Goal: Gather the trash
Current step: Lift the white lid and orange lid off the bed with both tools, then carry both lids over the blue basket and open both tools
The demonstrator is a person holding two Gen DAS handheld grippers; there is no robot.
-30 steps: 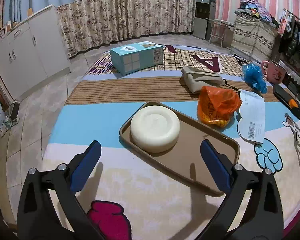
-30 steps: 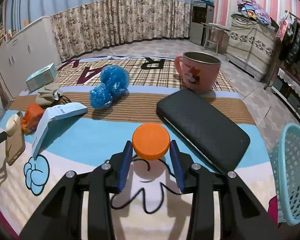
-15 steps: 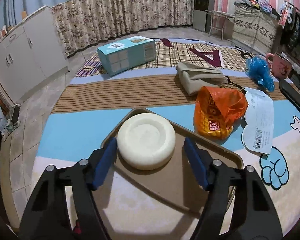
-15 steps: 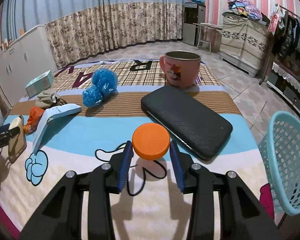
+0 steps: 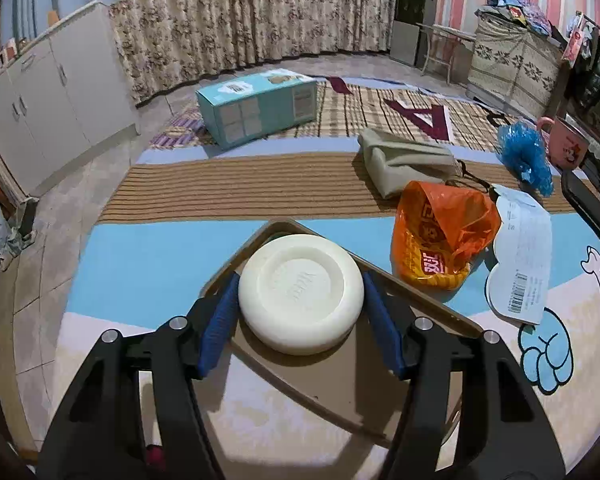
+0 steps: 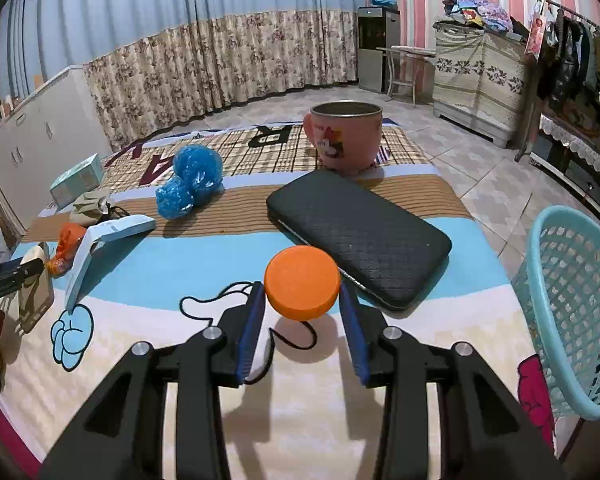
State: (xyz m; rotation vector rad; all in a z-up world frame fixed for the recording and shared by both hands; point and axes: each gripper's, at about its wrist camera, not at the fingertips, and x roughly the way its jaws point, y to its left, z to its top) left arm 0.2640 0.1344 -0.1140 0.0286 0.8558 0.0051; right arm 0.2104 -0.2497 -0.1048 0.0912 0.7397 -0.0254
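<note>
My left gripper (image 5: pixel 300 316) is shut on a white round bowl-shaped lid (image 5: pixel 300 290) that sits on a brown tray (image 5: pixel 340 384). My right gripper (image 6: pixel 302 320) is shut on an orange round cap (image 6: pixel 301 283) and holds it above the mat. A light blue mesh basket (image 6: pixel 572 312) stands at the mat's right edge. An orange plastic bag (image 5: pixel 440 232), a crumpled blue bag (image 6: pixel 190 184) and a white paper label (image 5: pixel 520 256) lie on the mat.
A black quilted case (image 6: pixel 356 232) and a pink mug (image 6: pixel 346 140) lie beyond the right gripper. A teal box (image 5: pixel 258 106) and a beige pouch (image 5: pixel 404 160) sit farther back. White cabinets (image 5: pixel 48 92) stand at the left.
My left gripper moved forward over the tray and closed on the white lid. My right gripper lifted the orange cap slightly and shifted right, bringing the basket more into view.
</note>
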